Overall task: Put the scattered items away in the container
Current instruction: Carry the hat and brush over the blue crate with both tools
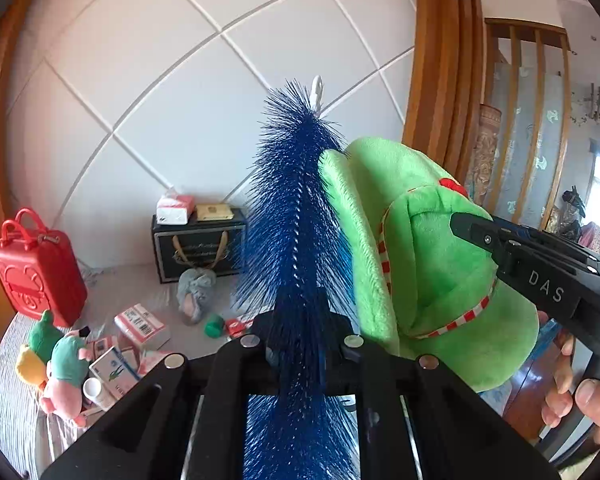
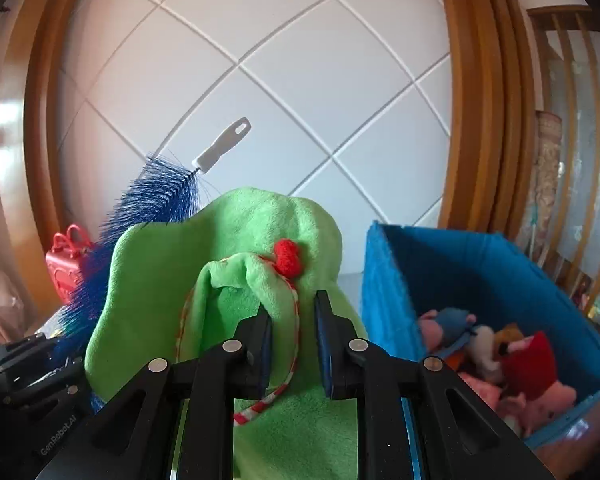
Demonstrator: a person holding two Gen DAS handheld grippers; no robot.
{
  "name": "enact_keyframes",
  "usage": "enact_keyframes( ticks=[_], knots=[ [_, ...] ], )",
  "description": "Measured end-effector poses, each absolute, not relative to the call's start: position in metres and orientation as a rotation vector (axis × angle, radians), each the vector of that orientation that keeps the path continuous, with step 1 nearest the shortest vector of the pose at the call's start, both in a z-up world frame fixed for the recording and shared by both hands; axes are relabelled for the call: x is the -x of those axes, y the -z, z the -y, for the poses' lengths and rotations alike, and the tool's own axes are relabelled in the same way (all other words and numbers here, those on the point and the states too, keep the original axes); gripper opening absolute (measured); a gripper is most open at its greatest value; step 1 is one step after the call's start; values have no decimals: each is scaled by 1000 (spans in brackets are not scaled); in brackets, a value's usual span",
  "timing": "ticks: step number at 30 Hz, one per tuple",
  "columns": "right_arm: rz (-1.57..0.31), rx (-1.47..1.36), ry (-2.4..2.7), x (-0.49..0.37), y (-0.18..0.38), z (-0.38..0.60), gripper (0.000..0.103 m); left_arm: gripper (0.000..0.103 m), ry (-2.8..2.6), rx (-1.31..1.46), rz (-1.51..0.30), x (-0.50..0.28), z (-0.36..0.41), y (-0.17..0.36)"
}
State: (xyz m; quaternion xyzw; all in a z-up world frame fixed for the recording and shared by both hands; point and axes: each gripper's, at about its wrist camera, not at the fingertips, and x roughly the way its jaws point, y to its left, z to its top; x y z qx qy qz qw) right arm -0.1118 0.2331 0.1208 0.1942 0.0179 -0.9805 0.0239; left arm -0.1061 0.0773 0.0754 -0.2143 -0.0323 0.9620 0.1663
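My left gripper [image 1: 300, 344] is shut on a long blue bristle brush [image 1: 296, 216], which stands up and away from the camera; its white handle [image 2: 222, 144] points up-right in the right wrist view. My right gripper [image 2: 292, 312] is shut on a fold of a green plush hat [image 2: 228, 248] with a red-and-white band and a small red heart [image 2: 287, 258]. In the left wrist view the hat [image 1: 432, 264] hangs right of the brush, pinched by the right gripper [image 1: 466, 226]. A blue fabric bin [image 2: 460, 264] holding several plush toys sits lower right.
On the striped bed cover [image 1: 16, 408] lie plush toys [image 1: 56, 360], small boxes [image 1: 140, 324], a white bottle [image 1: 94, 390] and a grey plush [image 1: 196, 292]. A red toy suitcase [image 1: 36, 268] and a black box [image 1: 198, 248] stand by the padded white wall. A hand [image 1: 584, 404] holds the right gripper.
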Motion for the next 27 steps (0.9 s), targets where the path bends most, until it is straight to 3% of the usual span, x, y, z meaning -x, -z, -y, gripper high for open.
enact_keyframes(
  ticks=[9,16,27],
  knots=[
    [-117,-455,3147,110,-177,-407,18,10,-2673,491,88,122,-271,-130],
    [-154,-566,3161,146,-190,-544,18,10,-2655,673,93,168,-392,-132],
    [-99,-1084,2963,225,-70,-626,18,10,-2559,1256,-19,246,-471,-23]
  ],
)
